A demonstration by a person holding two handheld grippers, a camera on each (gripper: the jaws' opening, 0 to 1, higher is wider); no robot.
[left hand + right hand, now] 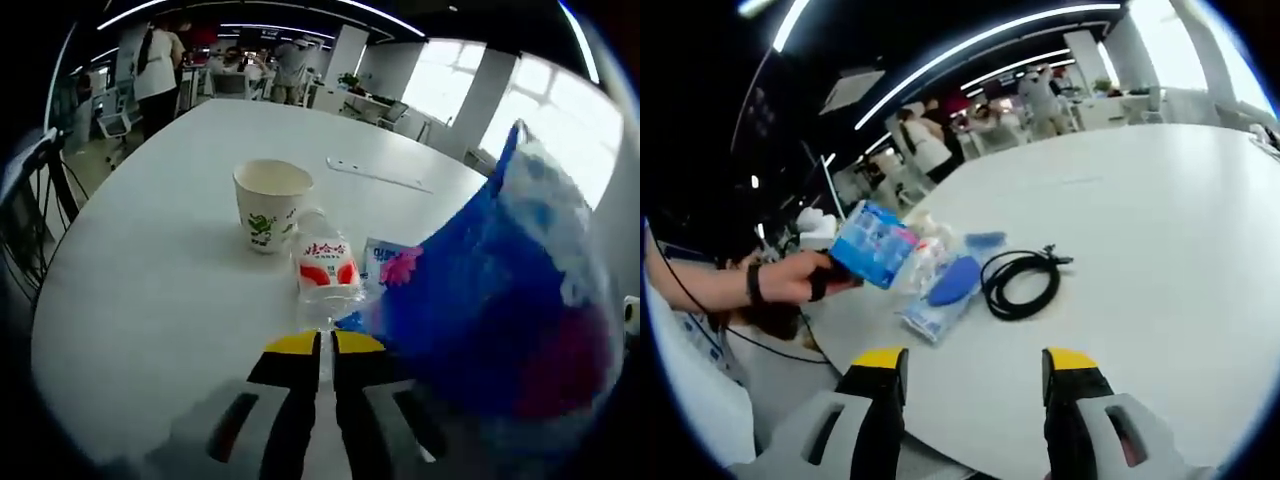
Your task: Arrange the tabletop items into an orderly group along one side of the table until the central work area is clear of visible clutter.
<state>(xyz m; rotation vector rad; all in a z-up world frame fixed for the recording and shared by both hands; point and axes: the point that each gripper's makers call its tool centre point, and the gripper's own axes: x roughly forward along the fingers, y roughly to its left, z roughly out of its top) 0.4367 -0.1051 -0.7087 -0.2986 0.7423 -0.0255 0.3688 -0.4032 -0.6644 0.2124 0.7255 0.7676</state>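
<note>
Yellow-tipped jaws of the left gripper (320,345) sit pressed together at 6 o'clock in the left gripper view, clenched on the corner of a blue snack bag (500,310) that billows up toward 3 o'clock and blocks that side of the table. Just beyond the tips lies a small clear bottle with a red-and-white label (325,270), on its side. A paper cup with a green print (270,205) stands upright touching it, toward 11 o'clock. A flat white strip (378,173) lies farther off, near 1 o'clock.

In the right gripper view, the right gripper (970,362) has its jaws spread wide over the white table (1140,230), grasping nothing. A coiled black cable (1020,283) lies at 12 o'clock from them, beside a clear packet with blue contents (945,290). At 9 o'clock a hand (790,278) lifts the blue bag.

Around the table are office desks, chairs, standing people, ceiling light strips and bright windows.
</note>
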